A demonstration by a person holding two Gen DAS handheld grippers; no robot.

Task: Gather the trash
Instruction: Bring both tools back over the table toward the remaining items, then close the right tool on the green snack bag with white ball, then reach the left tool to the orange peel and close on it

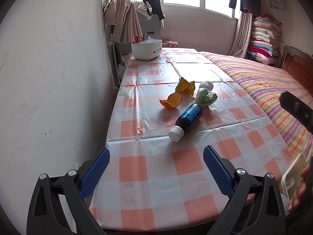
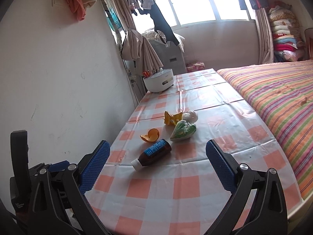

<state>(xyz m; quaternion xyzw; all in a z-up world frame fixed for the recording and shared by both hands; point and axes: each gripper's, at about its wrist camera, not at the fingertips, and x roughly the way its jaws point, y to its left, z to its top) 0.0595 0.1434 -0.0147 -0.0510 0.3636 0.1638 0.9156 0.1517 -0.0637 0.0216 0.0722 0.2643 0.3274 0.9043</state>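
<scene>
Trash bottle (image 1: 186, 120) wears a blue label, print unreadable.

The left gripper (image 1: 156, 168) and right gripper (image 2: 157, 166) are both held level with jaws spread wide, nothing gripped; a hand (image 1: 299, 190), probably the right, is glimpsed.

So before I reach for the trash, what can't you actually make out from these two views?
- Bottle label: text too small in both views.
- White lump: partly hidden behind the green bag; identity unclear.
- White bin contents: rim blocks them.
- Right gripper: cut off at the left view's edge.
</scene>
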